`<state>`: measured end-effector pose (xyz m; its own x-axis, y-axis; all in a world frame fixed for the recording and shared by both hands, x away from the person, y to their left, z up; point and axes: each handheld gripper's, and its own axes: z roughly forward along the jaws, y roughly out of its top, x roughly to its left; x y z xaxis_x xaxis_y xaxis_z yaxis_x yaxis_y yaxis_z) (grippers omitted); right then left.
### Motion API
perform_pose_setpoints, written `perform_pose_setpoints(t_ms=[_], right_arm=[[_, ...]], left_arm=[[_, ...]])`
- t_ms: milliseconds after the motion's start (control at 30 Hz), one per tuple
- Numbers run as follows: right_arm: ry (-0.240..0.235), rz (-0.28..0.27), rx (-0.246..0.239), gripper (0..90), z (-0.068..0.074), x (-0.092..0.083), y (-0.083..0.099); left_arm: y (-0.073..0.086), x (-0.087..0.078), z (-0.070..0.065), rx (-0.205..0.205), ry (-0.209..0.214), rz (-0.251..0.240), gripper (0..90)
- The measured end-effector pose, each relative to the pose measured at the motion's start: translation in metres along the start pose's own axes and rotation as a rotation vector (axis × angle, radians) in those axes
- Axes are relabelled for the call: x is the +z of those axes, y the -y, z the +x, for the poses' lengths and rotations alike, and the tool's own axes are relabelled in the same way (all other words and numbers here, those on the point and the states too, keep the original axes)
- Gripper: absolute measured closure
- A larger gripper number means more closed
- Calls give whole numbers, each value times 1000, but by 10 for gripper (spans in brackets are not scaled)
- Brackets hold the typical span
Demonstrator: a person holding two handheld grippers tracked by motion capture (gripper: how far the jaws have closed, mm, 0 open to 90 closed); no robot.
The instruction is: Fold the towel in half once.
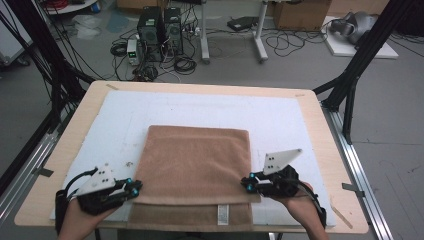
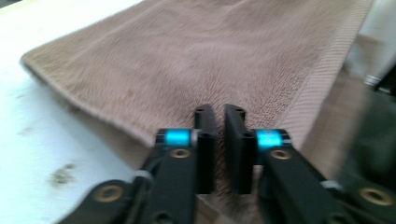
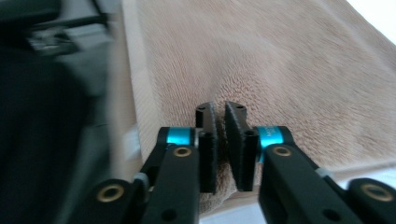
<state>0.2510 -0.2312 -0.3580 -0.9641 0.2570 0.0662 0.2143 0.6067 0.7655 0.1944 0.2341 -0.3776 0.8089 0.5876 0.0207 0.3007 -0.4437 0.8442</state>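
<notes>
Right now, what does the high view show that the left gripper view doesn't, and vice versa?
High view: the light wooden table, black computer towers on the floor, a small white sewn label. Left gripper view: the ribbed woven border close up, the narrow gap between the jaws of the left tool. Both: the folded brown terry towel, the white foam mat, the left tool.

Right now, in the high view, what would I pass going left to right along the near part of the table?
Left black two-jaw gripper → folded brown terry towel → right black two-jaw gripper → bare strip of the light wooden table.
</notes>
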Motion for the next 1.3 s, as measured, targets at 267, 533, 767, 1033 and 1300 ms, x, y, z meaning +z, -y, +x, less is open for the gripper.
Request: perform_pose_setpoints(t_ms=[267,533,767,1033,1300], right_arm=[[43,2,56,617,-21,5,8],[139,53,127,549,-63,32,9],[213,51,169,537,-91,42,0],[298,64,207,541,-136,46,-18],[333,69,274,513,-175,62,-15]], left_arm=[[2,19,24,-15,-61,4,622],[6,61,48,-53,-60,26,581],[-7,75,68,-86,-100,6,573],[-41,102,113,-126,-185,-11,630],[-33,135,165,-268,-265,42,608]])
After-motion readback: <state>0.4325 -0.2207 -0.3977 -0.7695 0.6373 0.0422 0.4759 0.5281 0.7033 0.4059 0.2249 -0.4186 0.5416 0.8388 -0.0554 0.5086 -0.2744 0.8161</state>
